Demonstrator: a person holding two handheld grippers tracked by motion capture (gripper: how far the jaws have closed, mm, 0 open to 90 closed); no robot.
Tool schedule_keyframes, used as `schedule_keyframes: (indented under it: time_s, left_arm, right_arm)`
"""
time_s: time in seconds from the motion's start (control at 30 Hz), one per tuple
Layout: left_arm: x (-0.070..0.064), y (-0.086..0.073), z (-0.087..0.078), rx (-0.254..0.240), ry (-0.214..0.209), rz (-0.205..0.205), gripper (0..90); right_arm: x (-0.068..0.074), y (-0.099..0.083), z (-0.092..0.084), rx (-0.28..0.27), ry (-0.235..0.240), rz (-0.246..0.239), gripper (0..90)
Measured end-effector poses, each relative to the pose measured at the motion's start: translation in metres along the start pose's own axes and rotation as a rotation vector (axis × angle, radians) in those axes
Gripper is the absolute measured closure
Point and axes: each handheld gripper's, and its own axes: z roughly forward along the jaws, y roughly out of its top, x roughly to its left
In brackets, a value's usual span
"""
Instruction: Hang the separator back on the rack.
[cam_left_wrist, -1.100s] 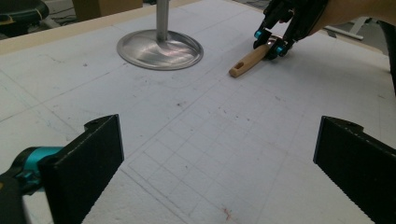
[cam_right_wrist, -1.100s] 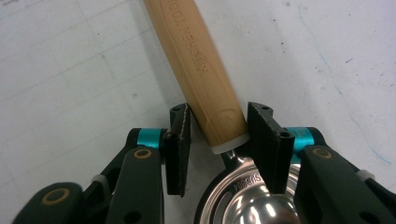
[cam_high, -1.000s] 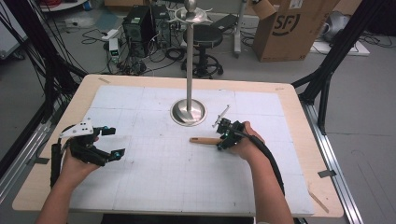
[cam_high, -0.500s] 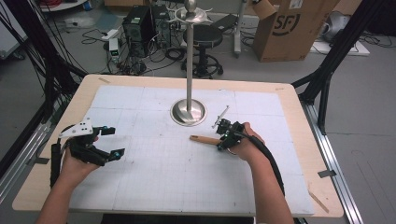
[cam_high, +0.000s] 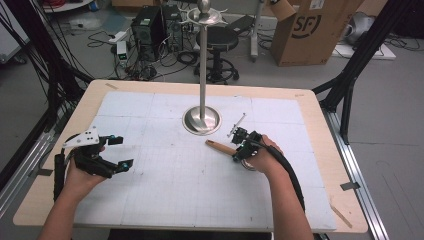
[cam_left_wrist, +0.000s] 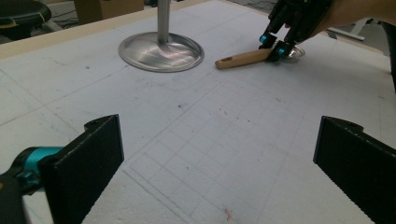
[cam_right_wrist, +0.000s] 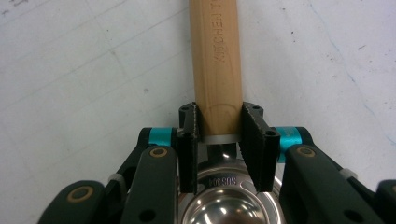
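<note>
The worktop (cam_high: 320, 107) had a pale wood-coloured border around a white sheet ruled with a faint grey grid and speckled with small dark marks. The stand (cam_high: 201, 120) was shiny silver, base and pole alike. The spoon (cam_right_wrist: 217, 65) had a light tan wooden handle with lettering stamped along it, and its bowl was mirror-bright steel. The right claw (cam_right_wrist: 219, 135) was black with turquoise bands at the knuckles and brass-coloured rivets. The left claw (cam_left_wrist: 219, 158) was black as well, ridged on its inner faces, with a turquoise piece at one side and a light grey plate on top. Beyond the worktop stood a brown cardboard box (cam_high: 312, 30) printed in black.
</note>
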Motion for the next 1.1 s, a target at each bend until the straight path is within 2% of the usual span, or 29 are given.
schedule_keyframes:
  time_s: [0.07,0.1,0.23,0.37,0.43,0.47,0.57,0.6,0.7,0.73,0.77,0.8,0.97,1.0,1.1]
  left_arm:
    - [0.000,0.000,0.000,0.000,0.002,-0.001,2.2]
    - [0.000,0.000,0.000,-0.002,0.002,-0.001,2.2]
    - [0.000,0.000,0.000,0.001,0.001,-0.001,2.2]
    - [0.000,0.000,0.000,0.000,0.001,-0.001,2.2]
    - [0.000,0.000,0.000,-0.001,0.002,-0.002,2.2]
    - [0.000,0.000,0.000,0.000,0.002,-0.002,2.2]
    - [0.000,0.000,0.000,-0.001,0.002,-0.002,2.2]
    - [0.000,0.000,0.000,-0.002,0.001,-0.002,2.2]
    - [0.001,0.000,0.000,-0.002,0.001,-0.001,2.2]
    - [0.001,0.000,0.000,-0.002,0.001,-0.002,2.2]
    - [0.000,0.000,0.000,-0.001,0.002,-0.002,2.2]
    - [0.000,0.000,0.000,-0.001,0.002,-0.002,2.2]
    - [0.000,0.000,0.000,-0.003,0.000,-0.001,2.2]
    - [0.000,0.000,0.000,-0.004,0.000,-0.003,2.2]
    - [0.000,0.000,0.000,-0.002,0.002,-0.002,2.2]
  right_arm:
    - [0.000,0.000,-0.001,0.002,0.008,0.006,68.9]
    - [0.001,-0.001,-0.001,-0.006,0.033,0.019,68.9]
    - [0.003,0.000,-0.003,-0.010,0.037,-0.004,68.9]
    - [0.007,0.001,-0.009,-0.048,0.034,-0.013,68.8]
    - [0.009,0.002,-0.015,-0.086,0.046,-0.017,68.9]
    - [0.009,0.002,-0.015,-0.086,0.046,-0.017,68.9]
    - [0.009,-0.001,-0.025,-0.138,0.067,0.003,68.9]
    - [0.009,-0.001,-0.025,-0.138,0.067,0.003,68.9]
    - [0.008,-0.004,-0.035,-0.189,0.072,0.012,68.8]
    - [0.008,-0.005,-0.039,-0.204,0.071,0.014,68.8]
    - [0.008,-0.007,-0.045,-0.242,0.062,0.013,68.9]
    - [0.008,-0.007,-0.045,-0.242,0.062,0.013,68.9]
    - [0.010,-0.011,-0.058,-0.319,0.048,0.023,68.9]
    - [0.010,-0.011,-0.058,-0.319,0.048,0.023,68.9]
    - [0.012,-0.013,-0.065,-0.371,0.031,0.023,68.8]
